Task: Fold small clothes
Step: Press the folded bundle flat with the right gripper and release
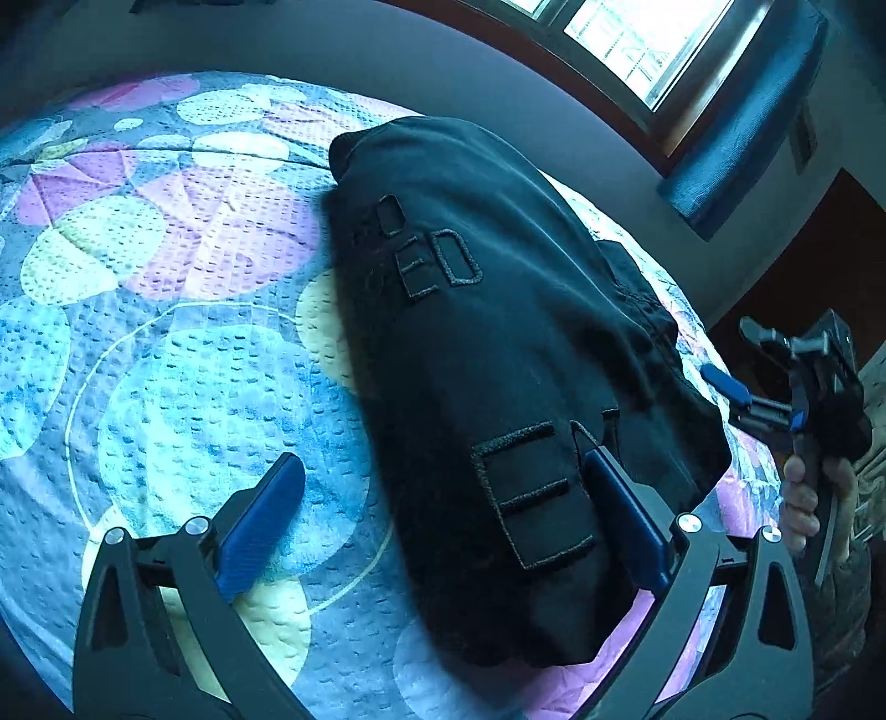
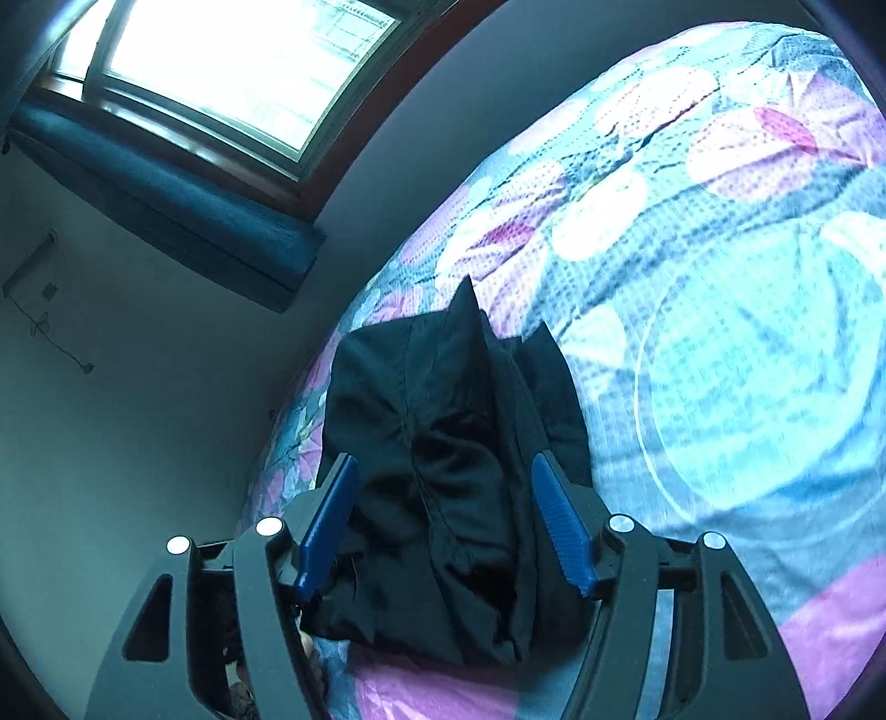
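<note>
A black garment [image 1: 498,354] lies folded into a narrow bundle near the edge of a patterned bedspread [image 1: 166,332]. The left gripper [image 1: 443,520] and right gripper [image 2: 443,520] both stand apart, gripping nothing; a final tidy or setting aside likely remains.

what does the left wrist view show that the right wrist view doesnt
Only the left wrist view shows the stitched letters on the black garment, the right gripper from outside, and the hand holding it.

Only the right wrist view shows a wall socket and the garment's bunched folds.

Both show the garment, the patterned bedspread, the window, and open jaws.
</note>
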{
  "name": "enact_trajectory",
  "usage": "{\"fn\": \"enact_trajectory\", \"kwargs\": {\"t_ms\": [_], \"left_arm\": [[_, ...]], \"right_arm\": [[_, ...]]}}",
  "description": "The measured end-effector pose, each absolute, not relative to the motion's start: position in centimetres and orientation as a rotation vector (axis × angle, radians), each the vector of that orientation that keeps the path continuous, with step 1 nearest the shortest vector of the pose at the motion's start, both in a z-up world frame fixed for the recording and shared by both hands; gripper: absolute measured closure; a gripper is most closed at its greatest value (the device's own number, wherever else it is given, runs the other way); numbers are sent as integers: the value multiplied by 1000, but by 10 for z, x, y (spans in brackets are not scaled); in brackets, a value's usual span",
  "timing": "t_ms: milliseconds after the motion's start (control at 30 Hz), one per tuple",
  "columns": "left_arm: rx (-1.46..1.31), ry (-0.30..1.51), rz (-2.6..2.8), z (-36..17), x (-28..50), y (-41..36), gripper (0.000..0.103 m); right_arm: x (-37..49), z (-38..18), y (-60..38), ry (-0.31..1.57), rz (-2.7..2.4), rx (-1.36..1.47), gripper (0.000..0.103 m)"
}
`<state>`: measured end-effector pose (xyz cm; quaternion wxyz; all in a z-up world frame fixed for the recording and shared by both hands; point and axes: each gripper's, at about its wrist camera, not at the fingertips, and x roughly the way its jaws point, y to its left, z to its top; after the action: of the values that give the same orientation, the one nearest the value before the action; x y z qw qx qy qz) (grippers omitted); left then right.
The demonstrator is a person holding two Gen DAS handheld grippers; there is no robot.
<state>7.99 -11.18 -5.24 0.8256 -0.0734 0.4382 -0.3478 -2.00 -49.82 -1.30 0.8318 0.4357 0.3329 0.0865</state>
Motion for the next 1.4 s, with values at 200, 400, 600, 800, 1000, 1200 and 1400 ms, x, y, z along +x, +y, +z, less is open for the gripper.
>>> {"fn": "enact_trajectory", "kwargs": {"t_ms": [200,400,600,800,1000,1200,1400], "left_arm": [[-131,906,-739,-51,83,-117,2],[-146,921,-758,-54,88,-116,2],[-133,920,-766,-53,89,-117,2],[-196,931,-764,-50,91,-107,2],[-243,877,-734,-20,94,-90,2],[-305,921,-754,-11,129,-87,2],[-188,923,-740,-8,169,-127,2]], "right_arm": [[58,-25,-496,789,124,851,39],[78,-37,-492,805,104,871,92],[64,-71,-513,828,69,960,95],[46,-65,-518,797,105,995,83],[13,-41,-527,735,125,994,70],[17,-20,-520,704,204,979,49],[31,-27,-509,706,233,1000,49]]}}
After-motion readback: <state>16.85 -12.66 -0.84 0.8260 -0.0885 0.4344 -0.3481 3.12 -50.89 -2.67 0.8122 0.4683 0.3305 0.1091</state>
